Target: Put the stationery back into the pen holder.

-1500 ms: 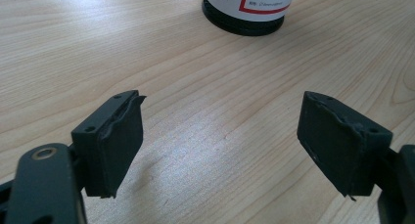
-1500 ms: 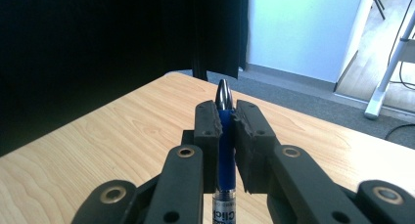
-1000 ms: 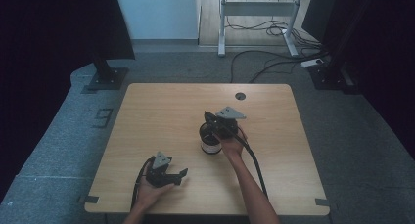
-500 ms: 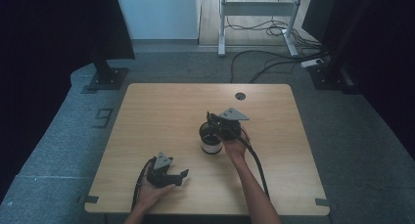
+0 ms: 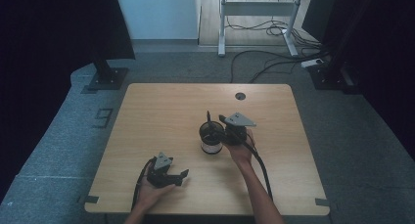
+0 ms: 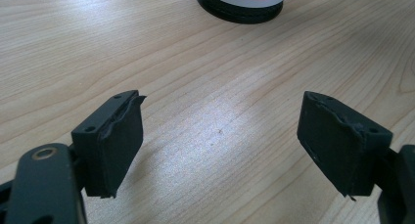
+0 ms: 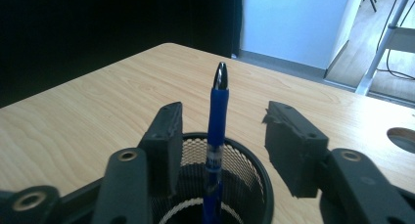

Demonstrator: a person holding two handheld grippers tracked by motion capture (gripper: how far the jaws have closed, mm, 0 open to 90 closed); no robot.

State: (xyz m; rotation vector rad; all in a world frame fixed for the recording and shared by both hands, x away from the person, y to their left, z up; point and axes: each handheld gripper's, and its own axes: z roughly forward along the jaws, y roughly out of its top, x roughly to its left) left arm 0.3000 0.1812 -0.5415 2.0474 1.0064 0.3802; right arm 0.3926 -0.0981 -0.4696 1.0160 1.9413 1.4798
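Note:
A black mesh pen cup [image 5: 211, 140] with a white label stands at the middle of the wooden table [image 5: 166, 111]. A blue pen [image 5: 209, 120] stands upright in it. My right gripper [image 5: 221, 131] is just right of the cup. In the right gripper view its jaws have just been opening: the right gripper [image 7: 227, 131] is open, the pen [image 7: 218, 111] rises between the pads untouched, and the cup's rim [image 7: 259, 185] lies below. My left gripper [image 5: 182, 177] rests near the front edge, open. In its own view the left gripper [image 6: 220, 150] holds nothing and faces the cup's base [image 6: 240, 6].
A round cable hole [image 5: 240, 96] sits near the table's far edge, also seen from the right gripper as the hole [image 7: 402, 137]. Beyond the table are a monitor stand [image 5: 105, 77], a metal frame [image 5: 254, 18] and floor cables [image 5: 274, 62].
The right gripper's jaws have opened off the pen, which stays standing in the cup. The right hand has drawn slightly right, away from the cup. The left gripper has not moved.

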